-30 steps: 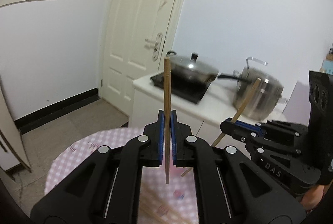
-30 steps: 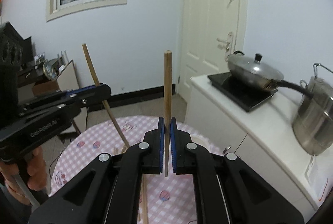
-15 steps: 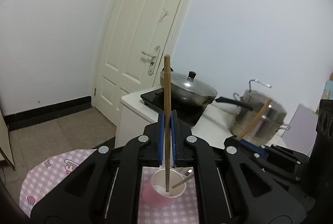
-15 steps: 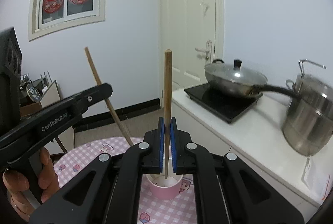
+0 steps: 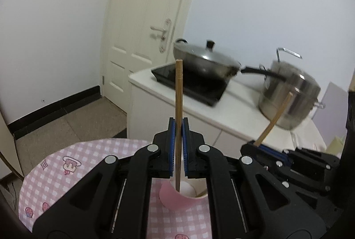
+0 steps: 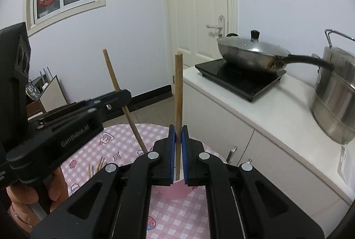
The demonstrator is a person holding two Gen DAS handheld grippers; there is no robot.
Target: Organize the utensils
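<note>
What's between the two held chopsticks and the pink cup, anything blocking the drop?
Nothing visible. The left gripper holds its chopstick upright with the lower tip at the pink cup mouth. The right gripper holds the other chopstick over the same cup. Something thin already leans inside the cup.

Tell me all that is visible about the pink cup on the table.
The pink cup is a small round cup, pale pink outside and white inside, open at the top. It stands upright on the pink checked tablecloth, mostly hidden behind the gripper bodies. The left gripper's chopstick ends at its mouth; contact is unclear.
</note>
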